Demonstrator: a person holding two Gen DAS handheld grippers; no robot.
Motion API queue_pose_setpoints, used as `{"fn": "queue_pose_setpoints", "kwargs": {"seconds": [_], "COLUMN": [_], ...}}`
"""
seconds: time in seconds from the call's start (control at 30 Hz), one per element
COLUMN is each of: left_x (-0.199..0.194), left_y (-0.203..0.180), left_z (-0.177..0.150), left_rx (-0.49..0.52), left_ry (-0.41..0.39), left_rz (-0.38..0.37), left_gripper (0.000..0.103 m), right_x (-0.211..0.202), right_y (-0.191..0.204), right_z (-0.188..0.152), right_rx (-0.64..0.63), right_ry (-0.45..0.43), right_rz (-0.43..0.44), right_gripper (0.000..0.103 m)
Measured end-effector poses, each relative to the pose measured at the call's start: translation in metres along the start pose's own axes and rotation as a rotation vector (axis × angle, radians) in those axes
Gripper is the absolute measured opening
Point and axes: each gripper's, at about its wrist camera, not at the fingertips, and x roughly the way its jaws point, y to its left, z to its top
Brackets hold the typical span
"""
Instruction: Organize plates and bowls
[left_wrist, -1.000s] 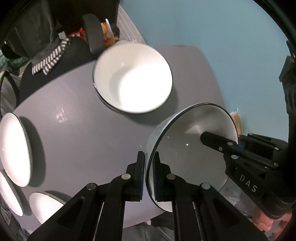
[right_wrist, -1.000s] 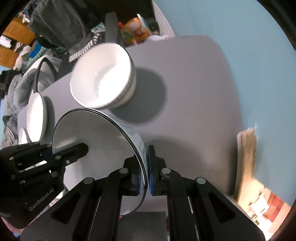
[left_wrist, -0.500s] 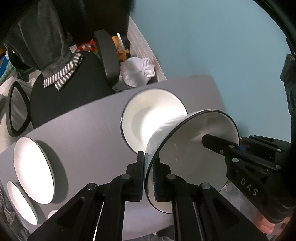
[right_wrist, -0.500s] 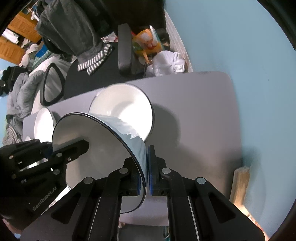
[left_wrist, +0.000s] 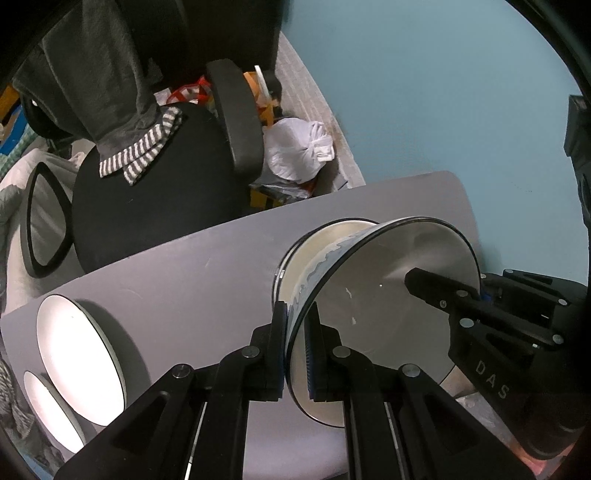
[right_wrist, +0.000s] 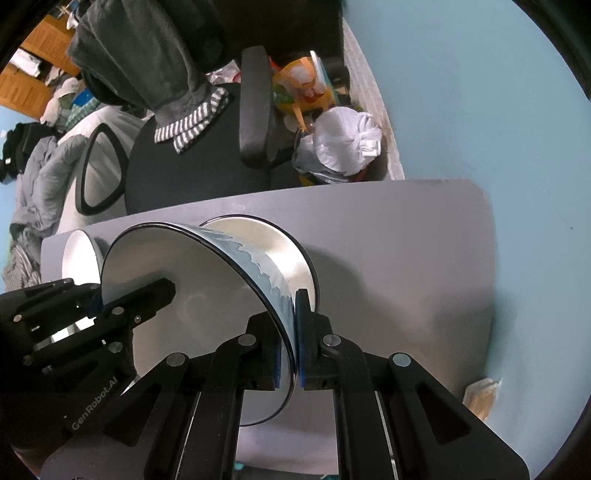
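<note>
Both grippers hold one white bowl with a dark rim and a blue-grey wavy pattern outside (left_wrist: 380, 317) (right_wrist: 207, 295). My left gripper (left_wrist: 298, 347) is shut on its left rim. My right gripper (right_wrist: 295, 343) is shut on the opposite rim. The held bowl hangs just over a stack of like bowls (left_wrist: 317, 247) (right_wrist: 284, 254) on the grey table (left_wrist: 192, 280) (right_wrist: 399, 243) and hides most of it. I cannot tell whether they touch.
Two white plates or bowls (left_wrist: 79, 347) (left_wrist: 51, 410) sit at the table's left end; one shows in the right wrist view (right_wrist: 77, 254). A black office chair (left_wrist: 159, 184) with a grey garment stands behind the table. A blue wall (left_wrist: 443, 92) is on the right.
Both grippers carried the held bowl forward and down over the stacked bowls; the stack now lies mostly behind it. The view has tilted up toward the chair.
</note>
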Motion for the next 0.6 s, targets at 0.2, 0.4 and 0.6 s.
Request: {"fn": "queue_pose_setpoints", "kwargs": {"seconds": [0.2,0.4,0.6], "left_x": [0.007,0.014,0.017], "left_y": [0.005,0.003,0.001], "left_z": [0.004,0.008,0.010], "left_rx": [-0.020,-0.013,-0.016], "left_ry": [0.012,0.023,0.035], "left_rz": [0.012,0.030,0.035], "left_gripper": [0.007,0.007,0.008], "right_x": [0.010,0.014,0.022], "right_y": [-0.001,-0.004,-0.006], "right_z": [0.003,0.011,0.010], "right_rx": [-0.002,-0.008,-0.023], "right_ry": [0.021,0.030,0.054], "right_rz": [0.013,0.009,0.013], "right_gripper": [0.006,0.007,0.008]}}
